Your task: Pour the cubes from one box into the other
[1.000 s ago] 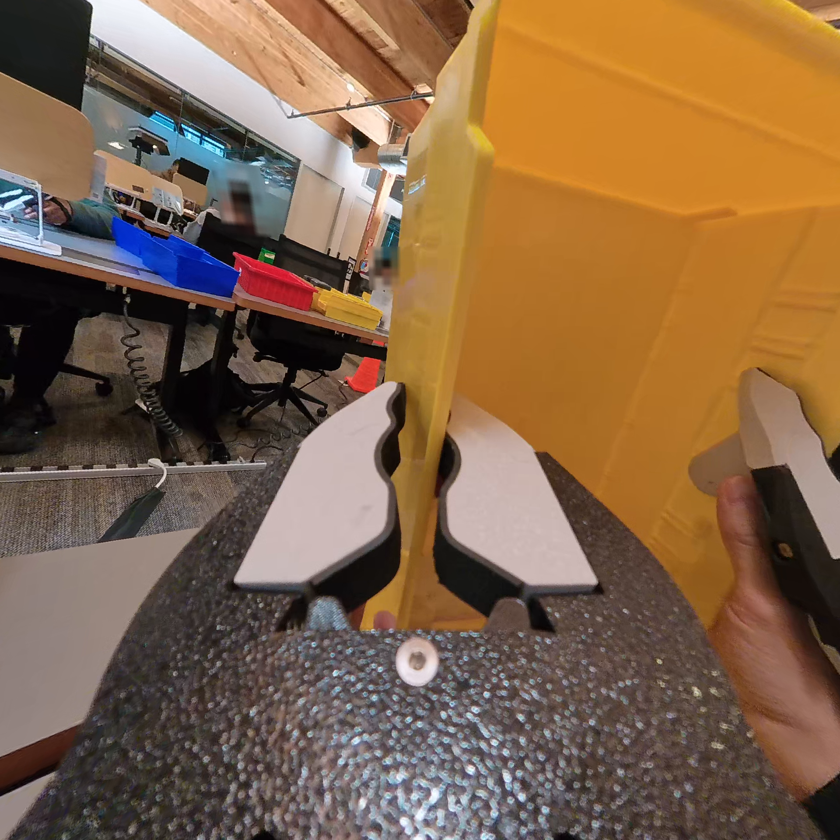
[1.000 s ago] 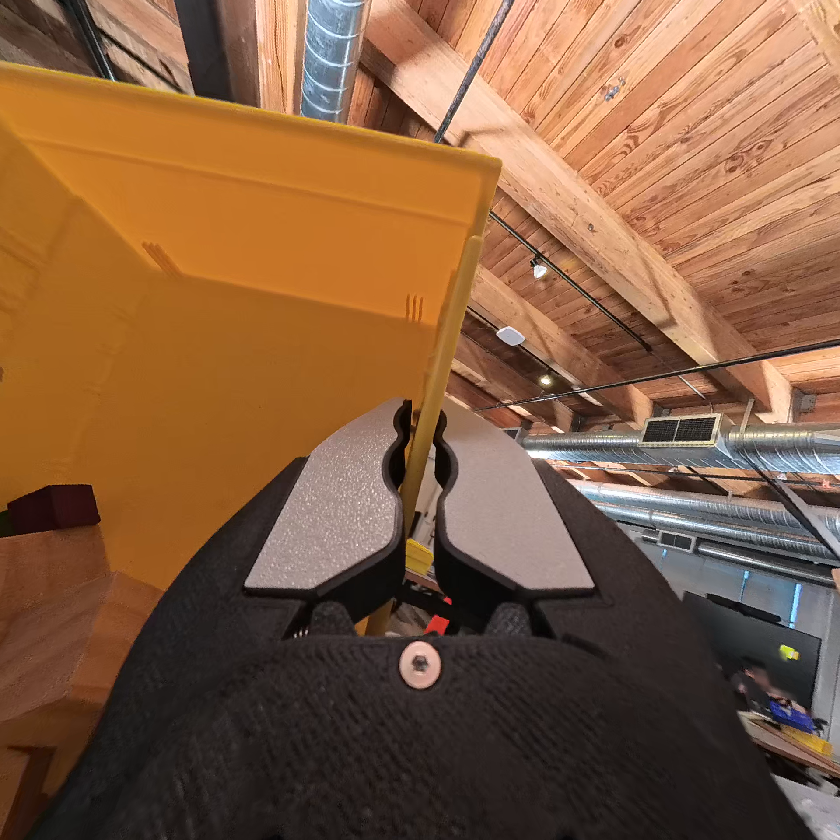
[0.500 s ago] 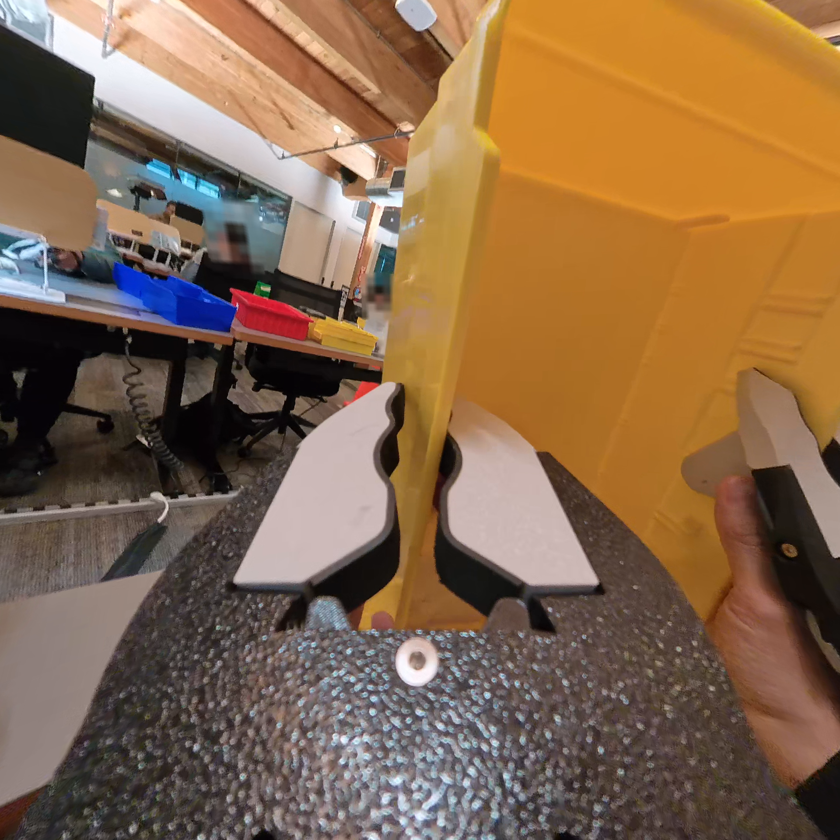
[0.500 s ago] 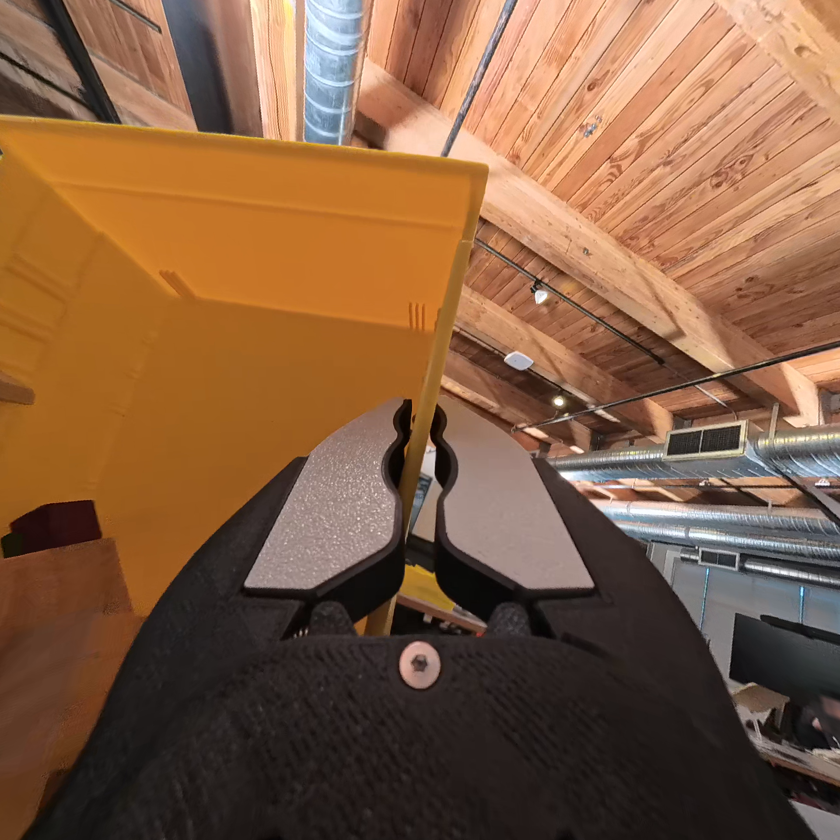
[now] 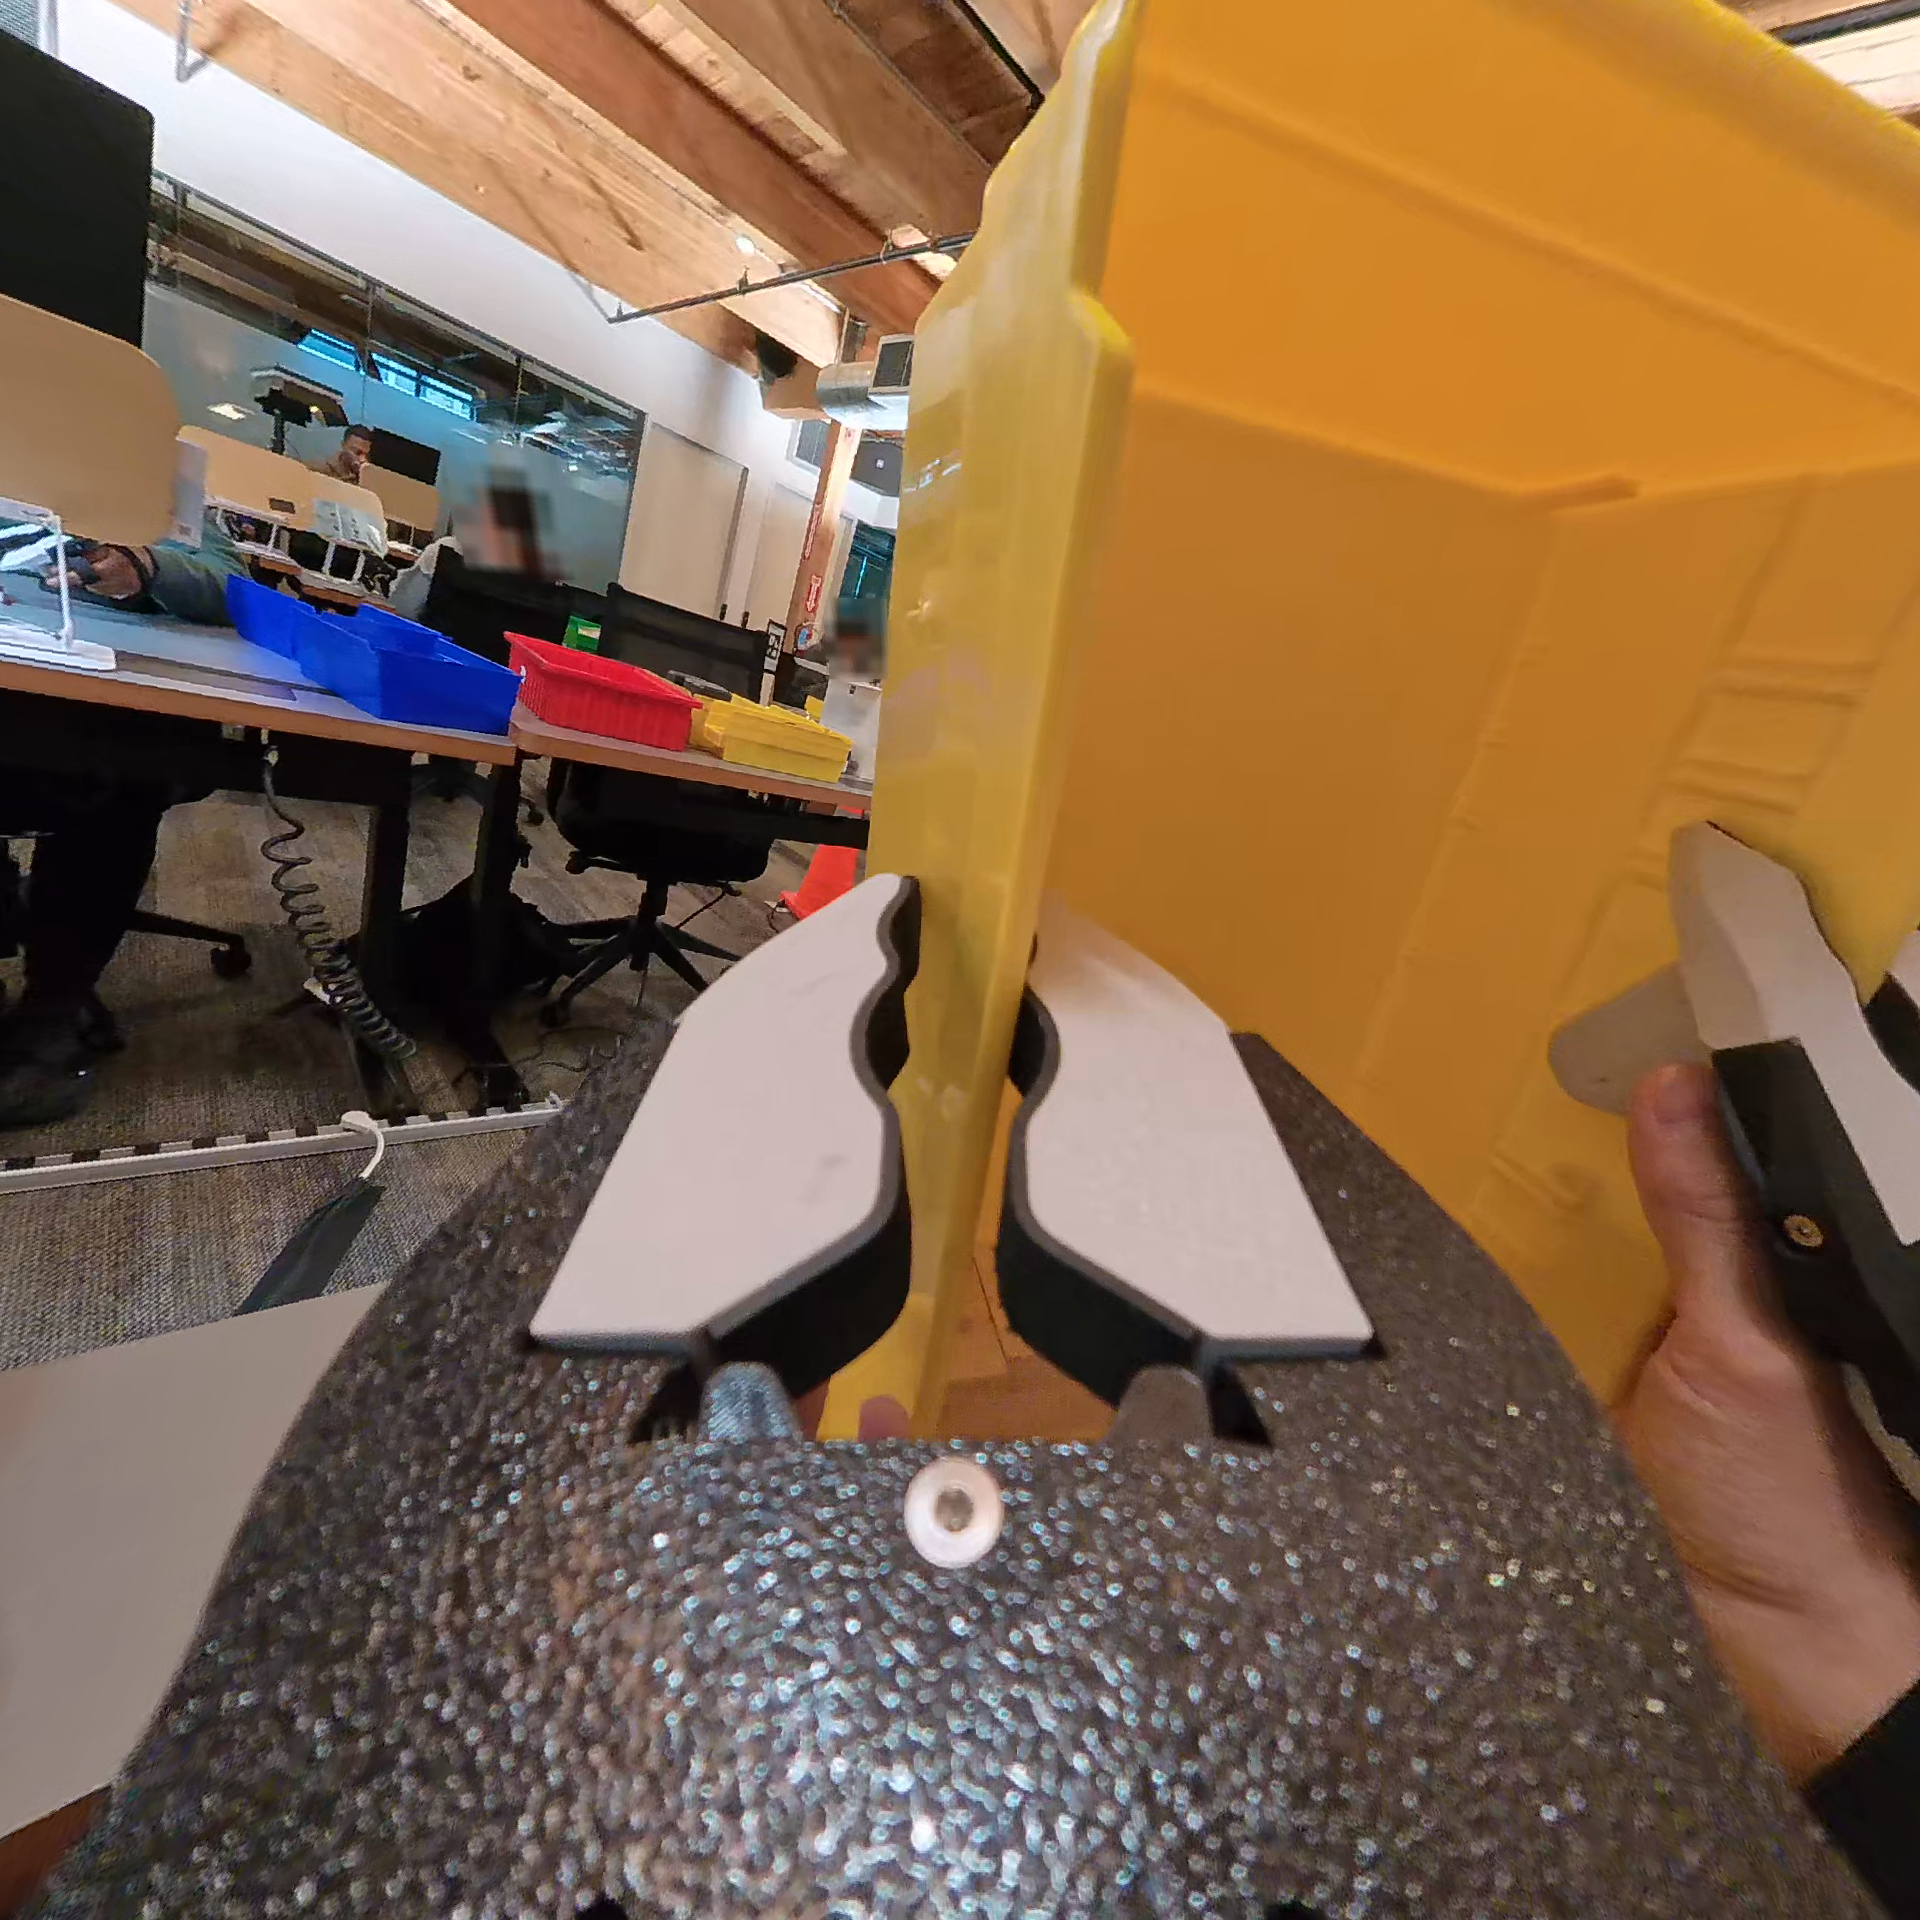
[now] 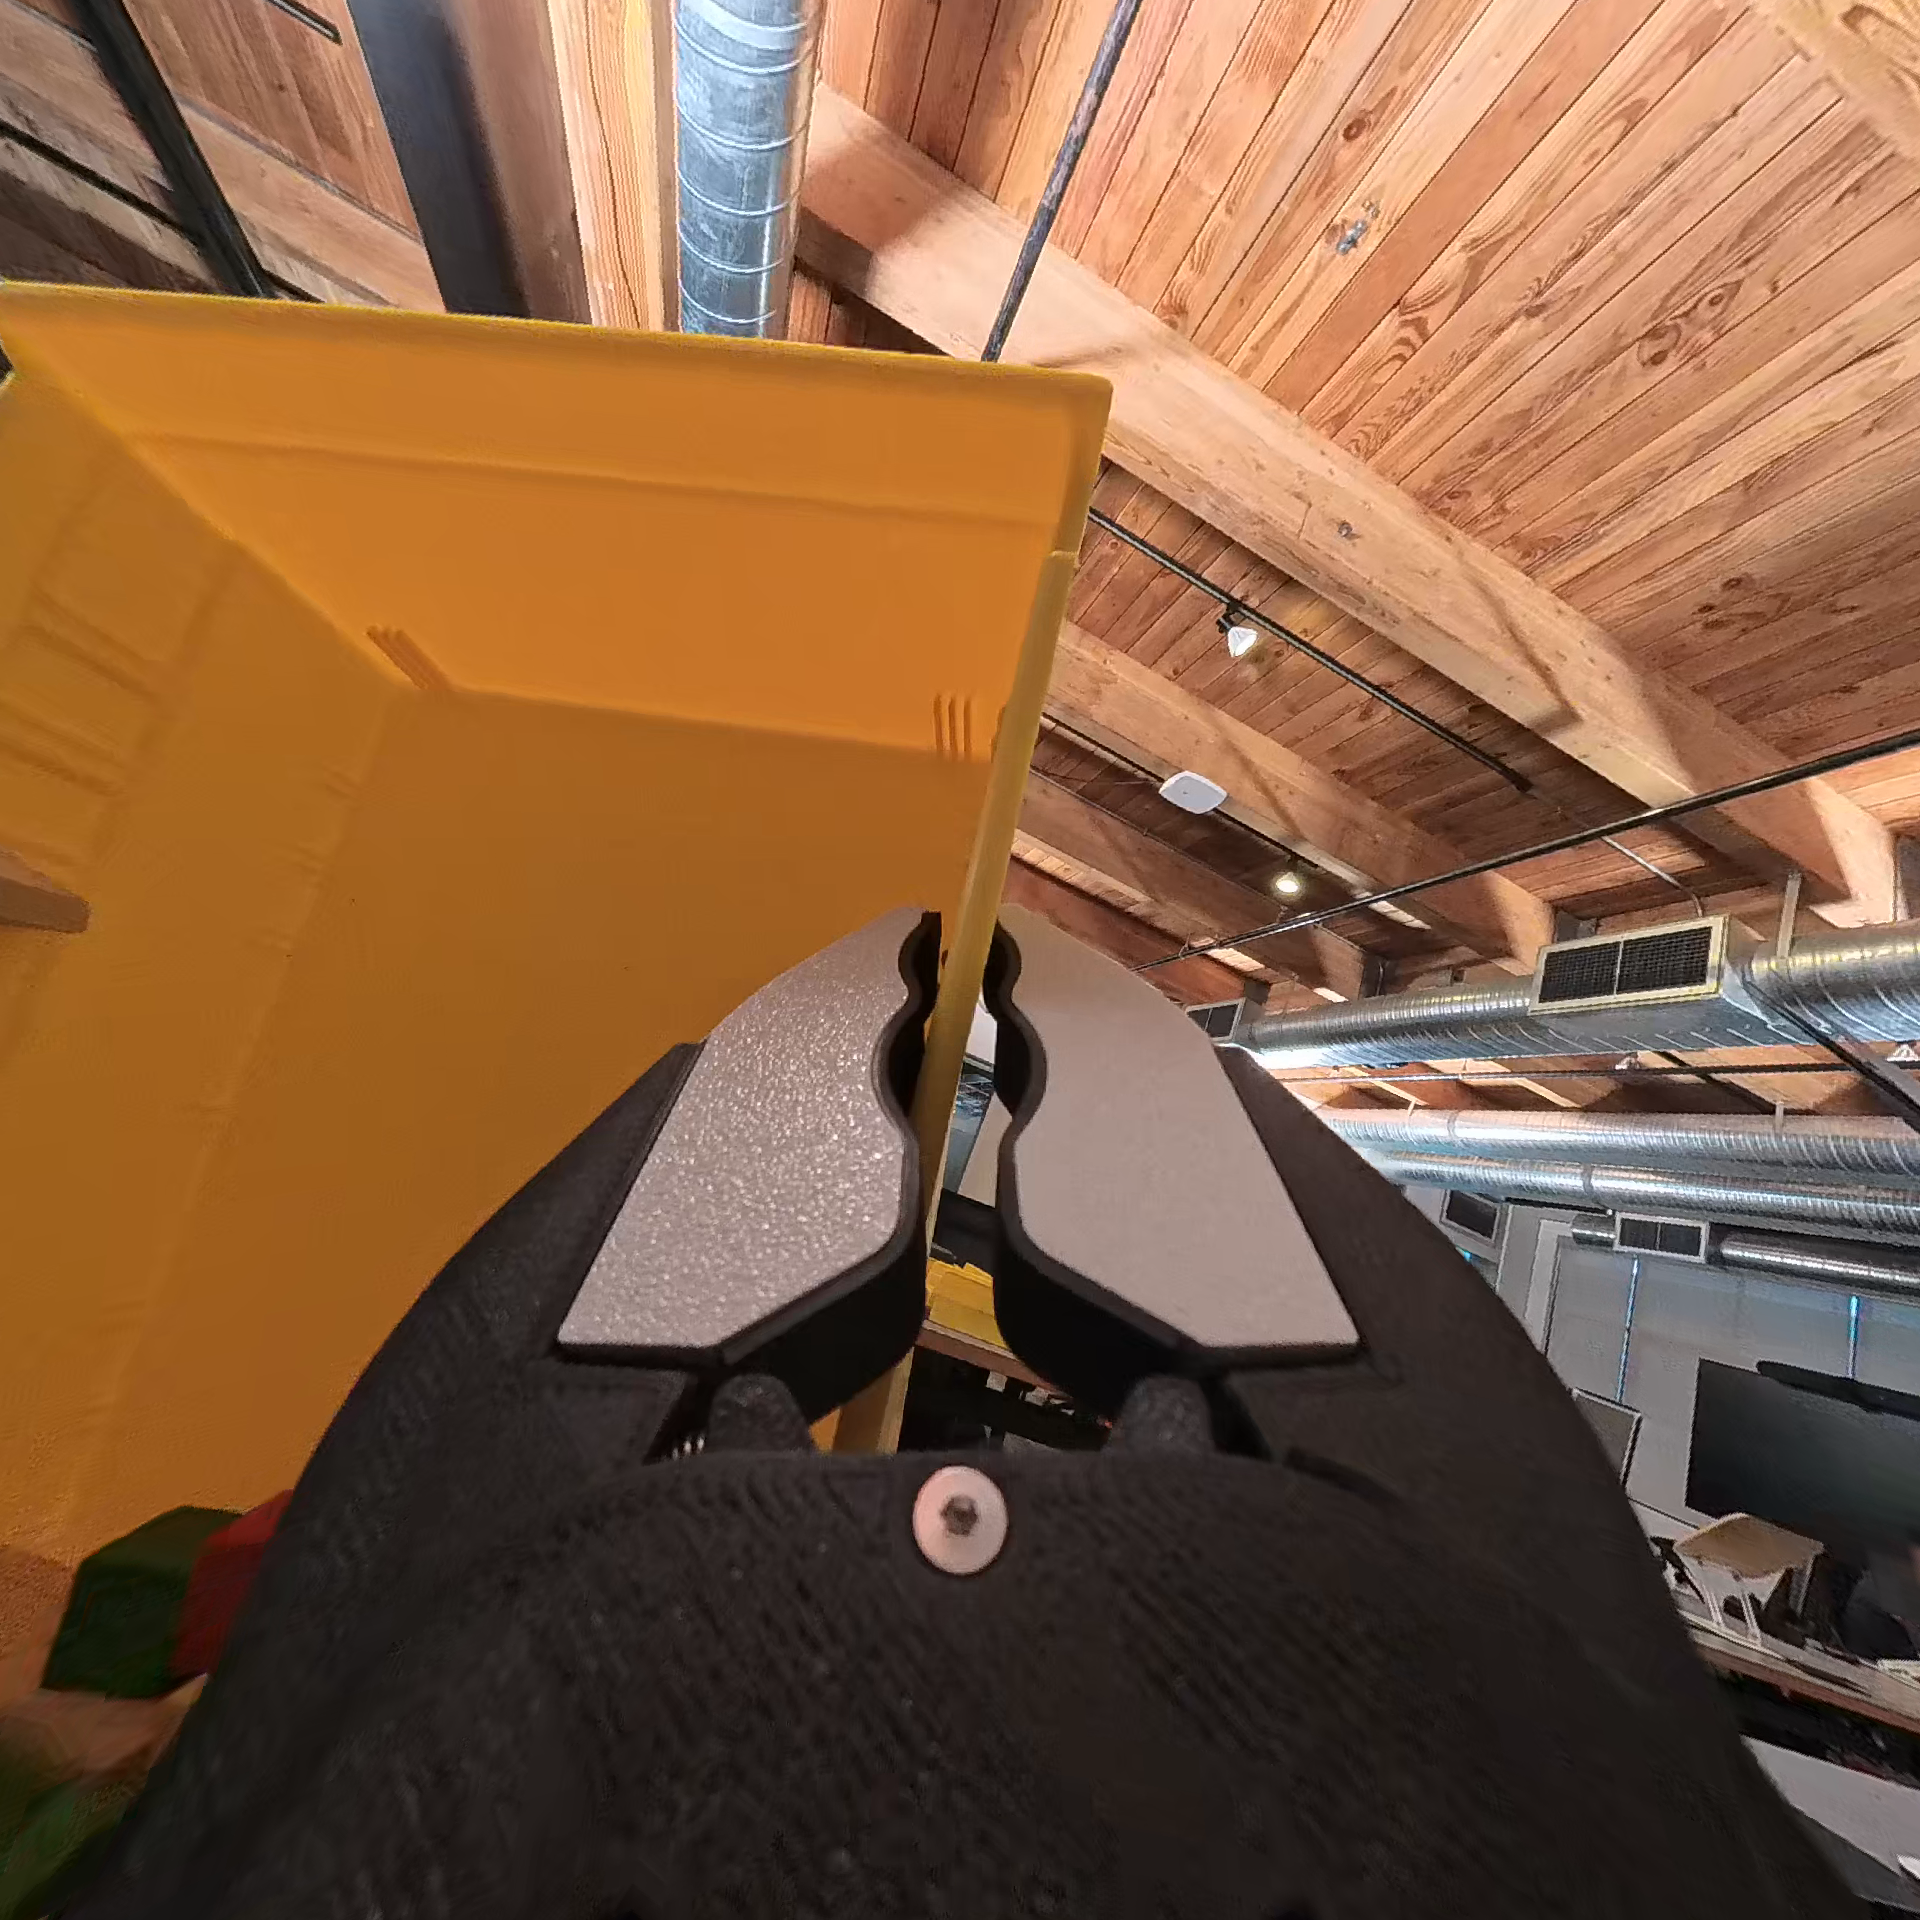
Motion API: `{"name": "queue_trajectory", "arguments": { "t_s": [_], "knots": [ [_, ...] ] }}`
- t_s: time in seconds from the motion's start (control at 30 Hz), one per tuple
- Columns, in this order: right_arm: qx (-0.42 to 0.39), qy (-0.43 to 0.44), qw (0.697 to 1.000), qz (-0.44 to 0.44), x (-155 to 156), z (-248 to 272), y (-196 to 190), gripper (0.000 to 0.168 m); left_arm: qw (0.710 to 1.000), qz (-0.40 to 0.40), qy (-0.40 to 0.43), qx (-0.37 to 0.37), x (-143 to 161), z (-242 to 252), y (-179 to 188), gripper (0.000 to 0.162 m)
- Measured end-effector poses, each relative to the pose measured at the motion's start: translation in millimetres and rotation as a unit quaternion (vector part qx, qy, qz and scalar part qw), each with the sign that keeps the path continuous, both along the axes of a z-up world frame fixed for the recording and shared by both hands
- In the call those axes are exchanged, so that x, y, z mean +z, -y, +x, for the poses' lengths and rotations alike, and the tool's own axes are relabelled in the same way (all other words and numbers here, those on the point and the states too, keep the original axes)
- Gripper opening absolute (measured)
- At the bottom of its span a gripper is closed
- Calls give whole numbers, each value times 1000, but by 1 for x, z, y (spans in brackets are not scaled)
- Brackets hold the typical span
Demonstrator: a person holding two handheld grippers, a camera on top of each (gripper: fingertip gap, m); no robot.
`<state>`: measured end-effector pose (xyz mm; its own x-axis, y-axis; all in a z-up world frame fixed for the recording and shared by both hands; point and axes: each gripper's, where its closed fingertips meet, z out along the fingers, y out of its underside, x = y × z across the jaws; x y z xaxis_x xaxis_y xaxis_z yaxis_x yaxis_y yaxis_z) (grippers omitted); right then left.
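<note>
A: State of the jaws?

B: The left gripper (image 5: 964, 925) is clamped on the left side wall of the yellow box (image 5: 1299, 727); the right gripper (image 6: 961, 951) is clamped on the opposite wall (image 6: 977, 883). The box is held aloft, tipped steeply.

A: What has changed?

B: A second ago wooden cubes were stacked at the lower left of the right wrist view. Now a green and a red cube (image 6: 135, 1600) sit lower and blurred. Judgement: the cubes are sliding out and the pour is under way.

A: What differs between views?

B: Only the right view shows cubes and the ceiling beams (image 6: 1351, 499). Only the left view shows the hand (image 5: 1766, 1455) holding the right gripper, the table edge (image 5: 125, 1455) and distant desks with coloured bins (image 5: 603, 691). The receiving box appears in neither.
</note>
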<state>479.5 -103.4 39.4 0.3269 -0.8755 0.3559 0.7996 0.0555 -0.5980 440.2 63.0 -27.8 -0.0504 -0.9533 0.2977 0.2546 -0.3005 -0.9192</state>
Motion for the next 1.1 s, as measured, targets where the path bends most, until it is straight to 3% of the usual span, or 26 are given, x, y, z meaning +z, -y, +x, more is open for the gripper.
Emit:
{"name": "queue_trajectory", "arguments": {
  "t_s": [0.43, 0.83, 1.1],
  "knots": [
    [-4, 11, 1000, -2, 2, -5, 0, 8, 1000, -2, 4, -5, 0, -3, 0, 13],
    [-8, 67, 997, 22, 27, -26, 8, 7, 998, 11, 55, -1, 28, -17, 5, 13],
    [-13, 65, 997, 39, 27, -25, 12, 7, 998, 16, 53, 3, 35, -18, 7, 12]
  ]
}}
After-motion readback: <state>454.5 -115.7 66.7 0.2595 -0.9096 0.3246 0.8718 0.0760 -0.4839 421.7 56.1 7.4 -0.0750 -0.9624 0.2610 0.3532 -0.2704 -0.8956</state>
